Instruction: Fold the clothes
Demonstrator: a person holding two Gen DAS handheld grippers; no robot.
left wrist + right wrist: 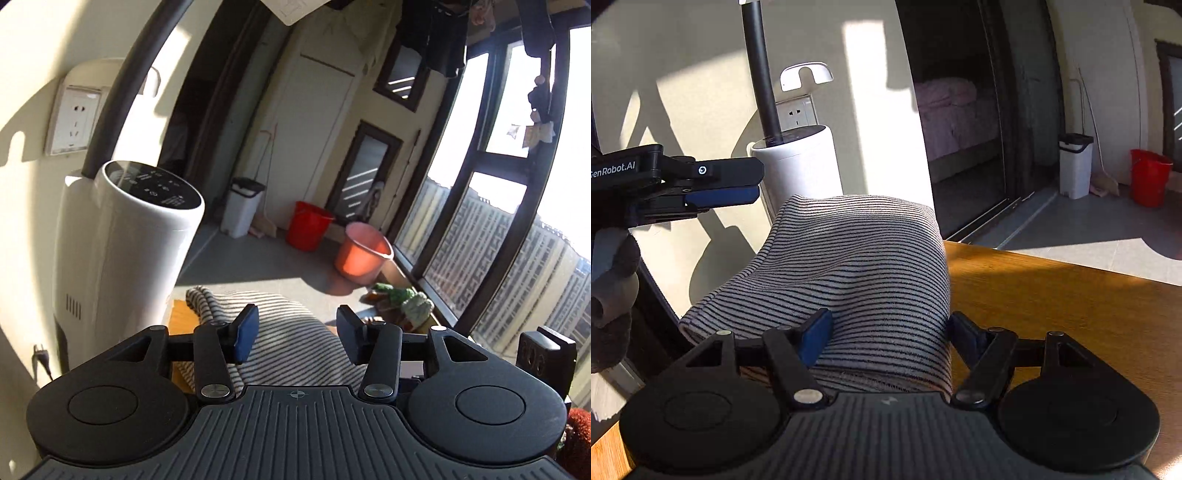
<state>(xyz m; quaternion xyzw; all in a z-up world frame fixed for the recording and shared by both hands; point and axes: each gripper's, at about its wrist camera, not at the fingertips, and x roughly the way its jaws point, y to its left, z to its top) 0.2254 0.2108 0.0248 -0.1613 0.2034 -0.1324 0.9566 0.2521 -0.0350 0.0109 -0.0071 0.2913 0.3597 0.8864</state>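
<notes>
The right gripper (886, 332) is spread wide around the folded striped cloth (849, 266), which is laid on the table (1052, 295). The left gripper (295, 332) is held apart above it. Beyond, two buckets (310, 229) are seen, contents unclear.

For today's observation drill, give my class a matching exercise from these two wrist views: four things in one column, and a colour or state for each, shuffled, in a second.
Things:
1. folded garment
2. table
3. bucket by the far wall
4. left gripper

Colour or state:
A. red
B. open, holding nothing
C. black and pale stripes
D. orange-brown wood

Right pairs: 1-C, 2-D, 3-A, 4-B
</notes>
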